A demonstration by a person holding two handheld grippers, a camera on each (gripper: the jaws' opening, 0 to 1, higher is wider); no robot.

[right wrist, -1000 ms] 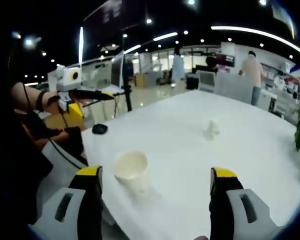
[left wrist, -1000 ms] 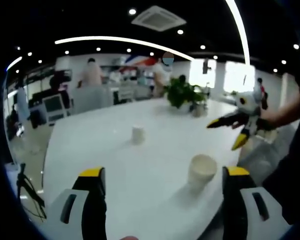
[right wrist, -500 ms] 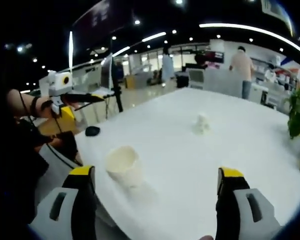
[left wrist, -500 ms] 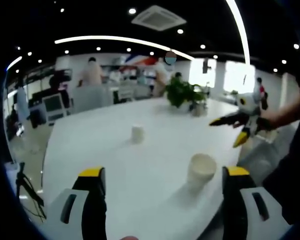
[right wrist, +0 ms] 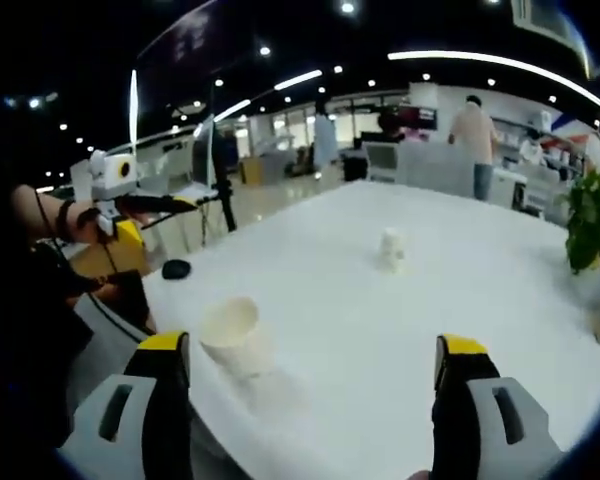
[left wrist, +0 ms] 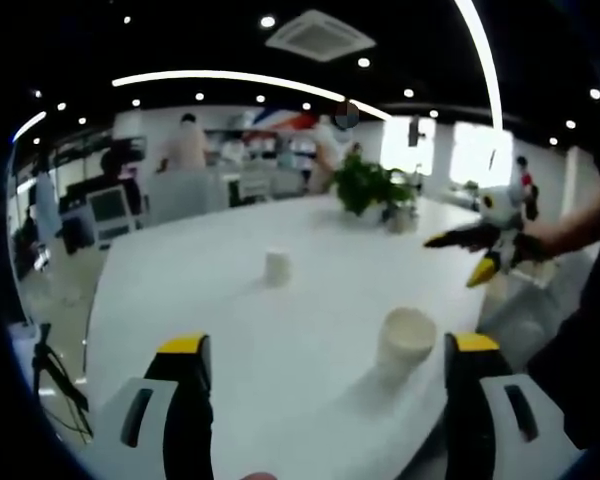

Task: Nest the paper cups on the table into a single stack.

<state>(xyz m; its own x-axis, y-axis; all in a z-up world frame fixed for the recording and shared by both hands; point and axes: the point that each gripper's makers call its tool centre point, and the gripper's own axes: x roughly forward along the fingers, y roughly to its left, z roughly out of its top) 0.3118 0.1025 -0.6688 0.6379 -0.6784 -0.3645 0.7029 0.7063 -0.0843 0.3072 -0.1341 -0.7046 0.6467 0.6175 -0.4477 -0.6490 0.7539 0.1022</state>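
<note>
Cups, 2 on table: near cup lower right of left gripper view, upright, by the right jaw of left gripper; far cup centre. Right gripper has near cup by its left jaw. Both wide open, empty.

No text, label, brand, number or sign is legible in either view. The paper cups are plain white, the grippers carry no readable marking, and the dark overhead panel in the right gripper view shows only faint smudges too blurred to make out.
</note>
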